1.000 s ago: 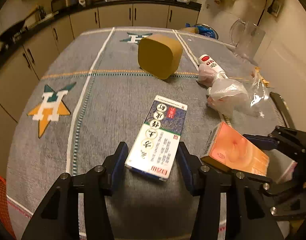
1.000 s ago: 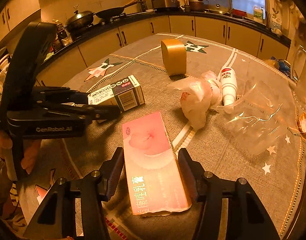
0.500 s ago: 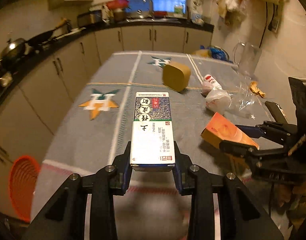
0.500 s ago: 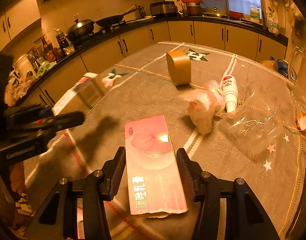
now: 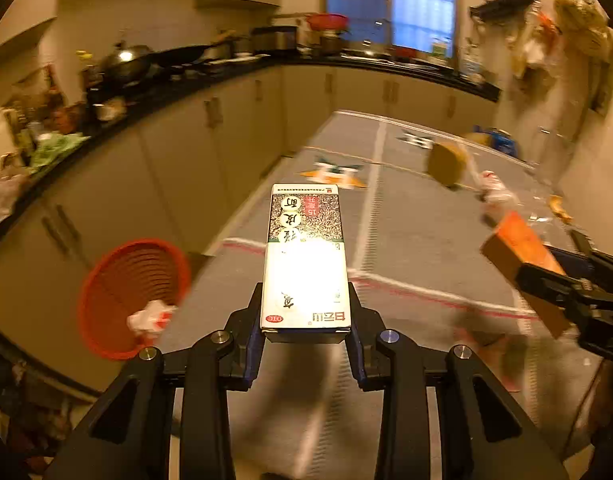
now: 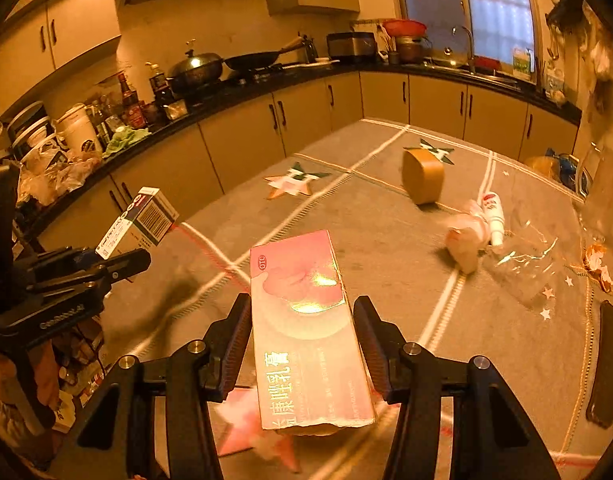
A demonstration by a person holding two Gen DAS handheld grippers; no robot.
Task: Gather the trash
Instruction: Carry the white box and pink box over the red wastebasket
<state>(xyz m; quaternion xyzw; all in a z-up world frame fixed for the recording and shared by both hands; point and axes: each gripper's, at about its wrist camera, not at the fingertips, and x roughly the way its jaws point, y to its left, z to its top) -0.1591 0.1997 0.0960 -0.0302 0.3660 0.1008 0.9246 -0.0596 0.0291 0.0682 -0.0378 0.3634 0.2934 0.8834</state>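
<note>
The left tool (image 5: 306, 336) clamps a white box (image 5: 305, 264) above the tabletop (image 5: 418, 240), near a red basket (image 5: 118, 280). The right tool (image 6: 302, 344) grips a pink box (image 6: 306, 320).

Left tongs (image 5: 306, 344) and right tongs (image 6: 302, 344) both angled downward, each clamped on a box.

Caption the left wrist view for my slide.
Left gripper carries a white box toward the red basket.

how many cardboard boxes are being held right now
2. A green and white box in the left hand-held gripper, a pink box in the right hand-held gripper.
</note>
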